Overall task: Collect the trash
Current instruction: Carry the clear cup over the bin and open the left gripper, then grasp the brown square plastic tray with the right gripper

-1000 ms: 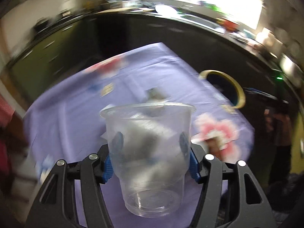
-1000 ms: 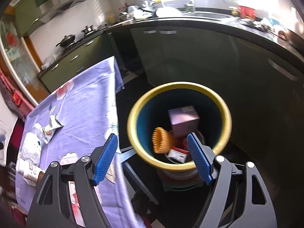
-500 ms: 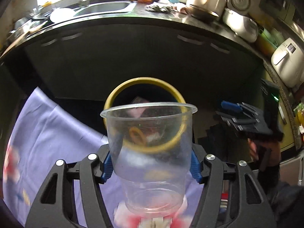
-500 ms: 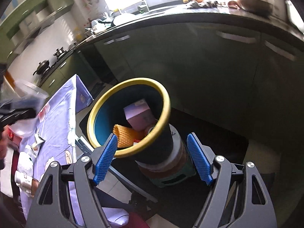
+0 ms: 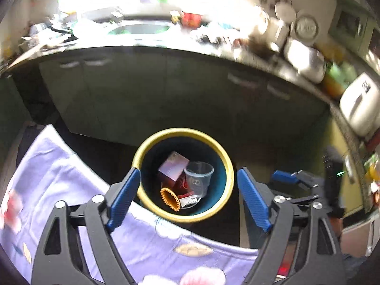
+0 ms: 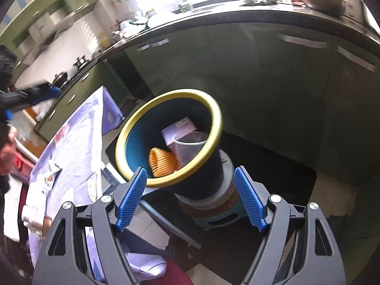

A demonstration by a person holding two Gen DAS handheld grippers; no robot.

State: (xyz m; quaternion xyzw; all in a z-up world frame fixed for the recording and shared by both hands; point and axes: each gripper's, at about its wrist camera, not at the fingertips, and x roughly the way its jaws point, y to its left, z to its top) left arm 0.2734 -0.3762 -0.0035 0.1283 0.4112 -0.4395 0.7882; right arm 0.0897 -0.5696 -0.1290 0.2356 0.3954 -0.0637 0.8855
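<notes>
Cup (image 5: 198,179) lying inside the bin (image 5: 215,146) now, clear plastic, mouth up and tilted, beside the pink box (image 5: 173,168) and above the orange ridged piece (image 5: 169,198) and a small white packet (image 5: 188,199). Half a second ago gripped between the left pads, hanging over the bin mouth; now out of the grip and resting on the rubbish.

Left gripper (image 5: 188,196) hovering over the bin's near rim, jaws opening, wide apart, nothing between the blue pads (image 5: 123,197). Purple flowered cloth (image 5: 59,173) on the table showing under its left finger, the table's edge running just beside the bin.

Right gripper (image 6: 190,197) standing wide and empty, as in both earlier frames, pointing down at the bin's outer wall (image 6: 201,180) from the side. Cup (image 6: 188,147) showing here too, just within the yellow rim, leaning against the box (image 6: 180,130). Left gripper (image 6: 35,95) blurred at the far left edge of this view, no cup in it.
</notes>
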